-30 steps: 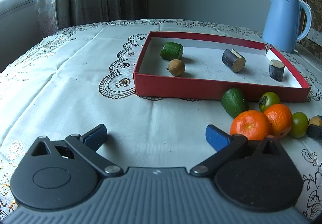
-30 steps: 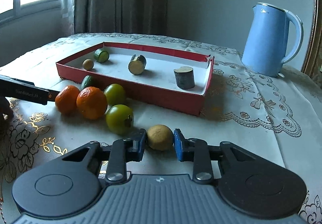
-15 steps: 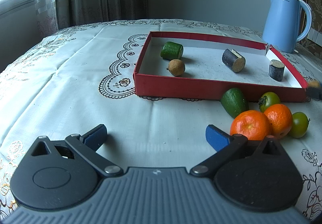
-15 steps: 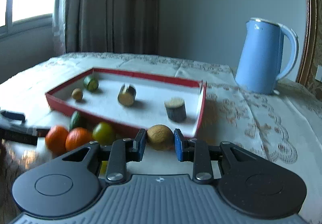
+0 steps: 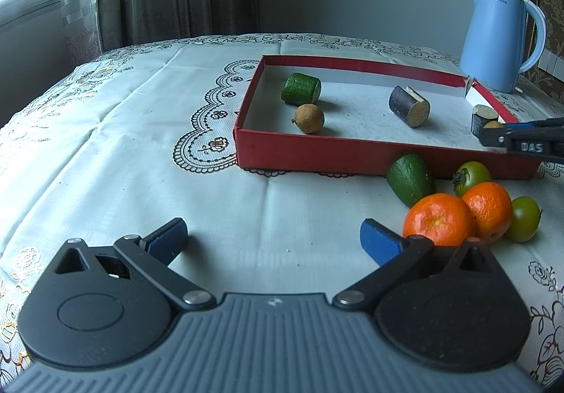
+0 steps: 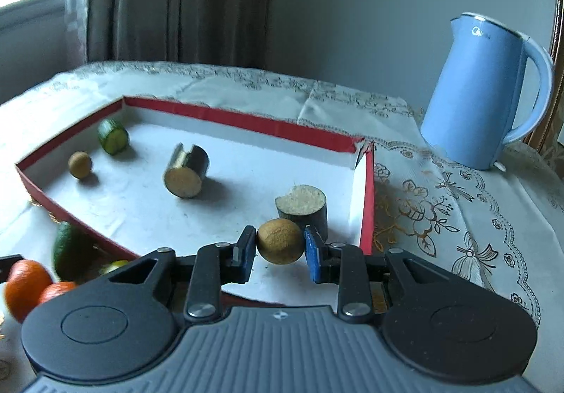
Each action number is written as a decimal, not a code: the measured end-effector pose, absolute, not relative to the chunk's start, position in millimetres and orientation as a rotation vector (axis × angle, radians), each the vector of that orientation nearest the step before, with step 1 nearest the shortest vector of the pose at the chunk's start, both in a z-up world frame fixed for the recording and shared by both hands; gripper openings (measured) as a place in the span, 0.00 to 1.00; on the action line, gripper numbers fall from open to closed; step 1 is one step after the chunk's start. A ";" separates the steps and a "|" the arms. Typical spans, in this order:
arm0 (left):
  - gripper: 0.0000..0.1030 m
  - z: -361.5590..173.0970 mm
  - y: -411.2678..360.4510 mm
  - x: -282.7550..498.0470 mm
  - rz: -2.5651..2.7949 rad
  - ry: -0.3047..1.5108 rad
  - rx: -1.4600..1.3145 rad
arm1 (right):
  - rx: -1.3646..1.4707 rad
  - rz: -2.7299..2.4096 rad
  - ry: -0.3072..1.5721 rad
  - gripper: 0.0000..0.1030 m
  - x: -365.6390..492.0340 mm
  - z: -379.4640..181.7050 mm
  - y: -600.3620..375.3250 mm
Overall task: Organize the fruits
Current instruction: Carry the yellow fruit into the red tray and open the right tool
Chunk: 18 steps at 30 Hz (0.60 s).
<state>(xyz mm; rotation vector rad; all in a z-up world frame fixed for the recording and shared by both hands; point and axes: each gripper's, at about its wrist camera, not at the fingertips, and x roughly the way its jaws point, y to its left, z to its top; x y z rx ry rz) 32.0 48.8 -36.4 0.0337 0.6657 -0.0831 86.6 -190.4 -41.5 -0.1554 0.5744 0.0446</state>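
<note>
Gripping a small tan round fruit (image 6: 280,240) between its blue pads, the right gripper (image 6: 279,249) hangs over the near right corner of the red tray (image 6: 243,120), just in front of a dark cut cylinder (image 6: 304,206) that stands on end on the tray's white floor. Farther in lie a second dark cylinder (image 6: 186,170) on its side, a green cut piece (image 6: 112,136) near the far left corner, and another small tan fruit (image 6: 80,164) beside it. The left gripper (image 5: 273,241) sits low over the worktop (image 5: 123,153) with its jaws spread wide and nothing between them, pointing toward the tray's near red wall. To its right, outside the tray, a cluster of fruit rests on the patterned cloth: an avocado (image 5: 410,179) just beside the tray wall, two oranges touching each other, the nearer orange (image 5: 439,220) close to the left gripper's right finger and the other orange (image 5: 488,211) behind it, with one green tomato (image 5: 472,176) behind them and a second green tomato (image 5: 525,218) at the right. A light blue kettle (image 6: 483,91) stands on the worktop beyond the tray's far right corner, apart from it.
</note>
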 end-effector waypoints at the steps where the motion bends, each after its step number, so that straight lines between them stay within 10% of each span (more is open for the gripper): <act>1: 1.00 -36.4 48.8 31.9 -0.083 0.666 0.034 | -0.157 0.039 0.581 0.28 90.1 -43.2 -190.6; 18: 1.00 -36.6 48.9 31.7 -0.084 0.665 0.034 | -0.143 0.021 0.590 0.29 110.9 -45.8 -192.8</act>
